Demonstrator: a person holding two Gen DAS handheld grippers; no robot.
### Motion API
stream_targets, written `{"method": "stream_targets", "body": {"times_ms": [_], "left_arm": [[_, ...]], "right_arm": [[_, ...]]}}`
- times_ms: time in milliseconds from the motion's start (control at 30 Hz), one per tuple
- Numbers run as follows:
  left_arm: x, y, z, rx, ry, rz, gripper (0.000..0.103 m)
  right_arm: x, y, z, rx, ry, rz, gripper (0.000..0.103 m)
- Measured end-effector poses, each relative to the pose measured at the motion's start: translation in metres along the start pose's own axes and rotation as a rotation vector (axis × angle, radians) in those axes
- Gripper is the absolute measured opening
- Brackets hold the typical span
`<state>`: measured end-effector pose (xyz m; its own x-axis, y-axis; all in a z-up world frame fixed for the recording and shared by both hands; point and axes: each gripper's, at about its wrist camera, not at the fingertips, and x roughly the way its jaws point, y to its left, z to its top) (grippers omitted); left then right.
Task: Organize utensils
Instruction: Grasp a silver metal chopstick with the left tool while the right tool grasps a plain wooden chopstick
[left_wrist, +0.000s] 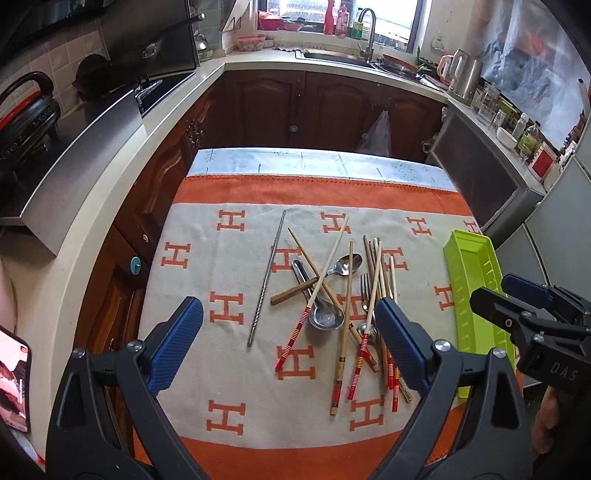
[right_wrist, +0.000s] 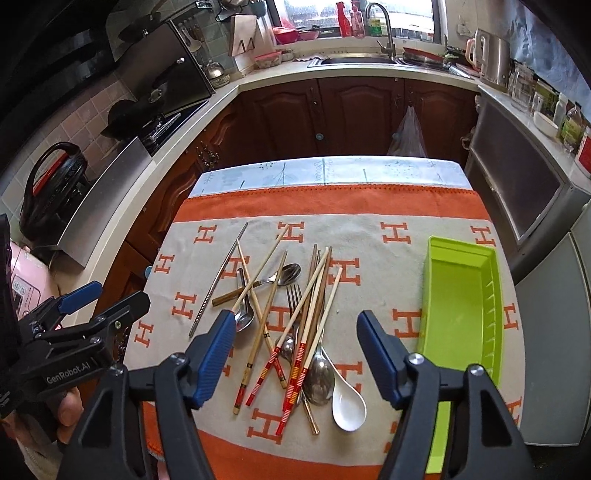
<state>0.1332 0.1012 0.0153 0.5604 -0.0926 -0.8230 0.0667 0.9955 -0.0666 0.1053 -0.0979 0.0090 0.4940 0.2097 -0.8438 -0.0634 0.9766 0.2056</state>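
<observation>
A loose pile of utensils lies on the orange and beige cloth: several wooden chopsticks (right_wrist: 299, 317) with red striped ends, a metal fork (right_wrist: 293, 295), metal spoons (right_wrist: 288, 275), a white ceramic spoon (right_wrist: 347, 404) and a steel chopstick pair (left_wrist: 266, 277) set apart to the left. The pile also shows in the left wrist view (left_wrist: 343, 299). An empty green tray (right_wrist: 461, 306) lies to the right of the pile, also seen in the left wrist view (left_wrist: 472, 280). My left gripper (left_wrist: 290, 328) is open above the pile's near left. My right gripper (right_wrist: 297, 354) is open above the pile's near end. Both are empty.
The cloth covers a small table (right_wrist: 332, 173) in a kitchen. Dark wood cabinets (right_wrist: 354, 110) stand beyond it, a counter with a stove (left_wrist: 110, 122) at the left, a steel appliance (right_wrist: 517, 192) at the right. A sink (right_wrist: 354, 61) sits under the window.
</observation>
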Motion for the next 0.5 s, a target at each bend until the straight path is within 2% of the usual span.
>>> {"method": "stream_targets", "body": {"times_ms": [200, 300, 367, 500], "left_arm": [[0.042, 0.008, 0.019, 0.039, 0.045, 0.004, 0.090], [0.062, 0.011, 0.021, 0.067, 0.052, 0.003, 0.085], [0.076, 0.013, 0.021, 0.081, 0.060, 0.014, 0.084], [0.115, 0.019, 0.022, 0.119, 0.102, 0.019, 0.073]], "right_arm": [[0.045, -0.020, 0.009, 0.078, 0.129, 0.035, 0.062], [0.063, -0.023, 0.004, 0.093, 0.174, 0.034, 0.051], [0.076, -0.022, 0.000, 0.118, 0.214, 0.081, 0.034], [0.097, -0.014, -0.001, 0.149, 0.258, 0.144, 0.032]]}}
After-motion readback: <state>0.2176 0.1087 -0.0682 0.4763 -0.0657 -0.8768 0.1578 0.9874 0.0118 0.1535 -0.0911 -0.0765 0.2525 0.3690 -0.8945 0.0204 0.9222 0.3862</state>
